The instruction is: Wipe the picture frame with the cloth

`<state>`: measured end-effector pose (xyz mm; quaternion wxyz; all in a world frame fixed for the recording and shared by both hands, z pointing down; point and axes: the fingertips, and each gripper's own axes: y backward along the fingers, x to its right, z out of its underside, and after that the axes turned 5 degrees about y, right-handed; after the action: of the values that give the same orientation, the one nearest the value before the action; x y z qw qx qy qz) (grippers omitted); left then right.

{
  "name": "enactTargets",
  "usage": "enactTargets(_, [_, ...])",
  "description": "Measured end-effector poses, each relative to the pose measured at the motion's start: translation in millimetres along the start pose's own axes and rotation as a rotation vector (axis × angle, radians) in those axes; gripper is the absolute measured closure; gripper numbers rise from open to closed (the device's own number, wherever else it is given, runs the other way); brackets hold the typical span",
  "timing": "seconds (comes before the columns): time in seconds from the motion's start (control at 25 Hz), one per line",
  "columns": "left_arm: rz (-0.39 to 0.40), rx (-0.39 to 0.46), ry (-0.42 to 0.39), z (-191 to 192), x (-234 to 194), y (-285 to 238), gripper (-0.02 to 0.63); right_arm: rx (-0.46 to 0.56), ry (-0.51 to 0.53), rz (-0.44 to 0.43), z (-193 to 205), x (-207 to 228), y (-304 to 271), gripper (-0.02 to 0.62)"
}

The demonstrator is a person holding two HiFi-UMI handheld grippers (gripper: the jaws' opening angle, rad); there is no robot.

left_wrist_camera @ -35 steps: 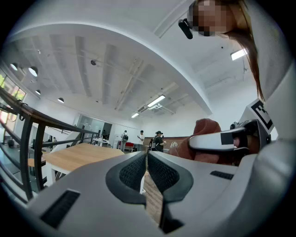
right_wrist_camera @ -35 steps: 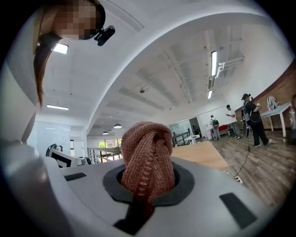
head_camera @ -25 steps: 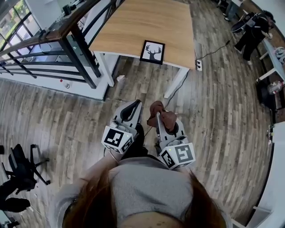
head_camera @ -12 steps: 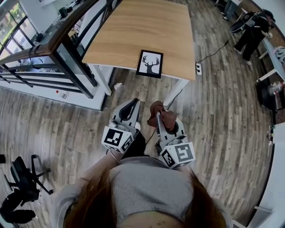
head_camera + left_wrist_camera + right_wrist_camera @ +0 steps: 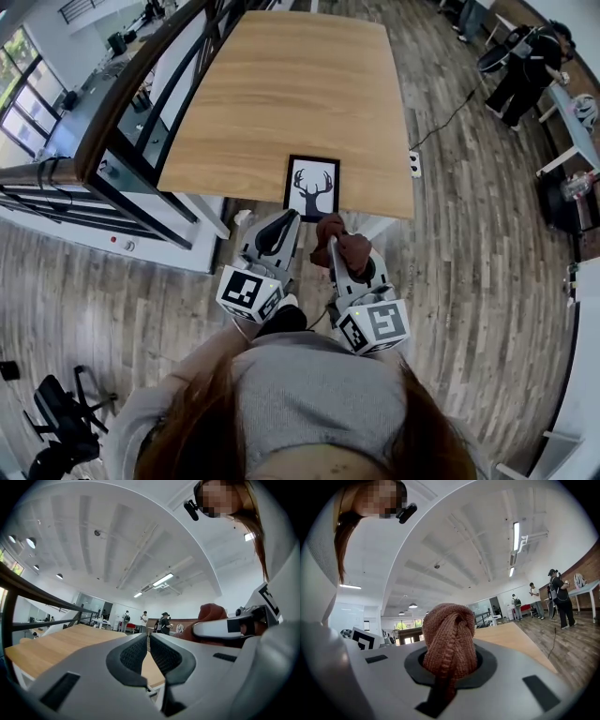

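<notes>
One picture frame (image 5: 312,187), one cloth (image 5: 349,249), one table (image 5: 281,94), two claws (image 5: 284,217) (image 5: 334,244).

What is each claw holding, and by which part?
The right claw pinches the brown cloth at a bunched fold; the left claw is shut, empty.

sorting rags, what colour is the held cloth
Reddish brown cloth; best in the right gripper view.

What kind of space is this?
Likely an open-plan office or lab, possibly on an upper level. A long light-wood table stands on a grey wood-plank floor with a dark metal railing beside it. There is also a black wheeled office chair, and standing people further off.
</notes>
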<state>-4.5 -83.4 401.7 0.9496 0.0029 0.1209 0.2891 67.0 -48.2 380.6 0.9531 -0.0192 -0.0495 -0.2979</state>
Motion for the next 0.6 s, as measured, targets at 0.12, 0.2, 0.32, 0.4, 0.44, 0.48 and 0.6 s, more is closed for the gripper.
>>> enactTargets(0.12, [0.022, -0.026, 0.005, 1, -22, -23, 0.598, 0.006, -0.007, 0.018, -2, 13, -30, 0.551])
enactTargets(0.2, [0.026, -0.036, 0.011, 1, -36, -33, 0.597, 0.010, -0.013, 0.033, -3, 20, -46, 0.549])
enactTargets(0.32, [0.018, -0.050, 0.025, 1, -57, -47, 0.598, 0.010, -0.018, 0.046, -3, 26, -62, 0.549])
enactTargets(0.4, [0.010, -0.059, 0.038, 4, -67, -52, 0.597, 0.000, -0.019, 0.047, -1, 31, -67, 0.549])
enactTargets(0.44, [0.007, -0.061, 0.044, 6, -72, -52, 0.597, -0.004, -0.018, 0.046, 0, 34, -69, 0.551])
enactTargets(0.48, [0.002, -0.060, 0.050, 8, -76, -53, 0.597, -0.007, -0.019, 0.046, 2, 37, -71, 0.549])
enactTargets(0.6, [-0.018, -0.060, 0.088, 18, -93, -52, 0.597, -0.021, -0.036, 0.058, 7, 46, -77, 0.549])
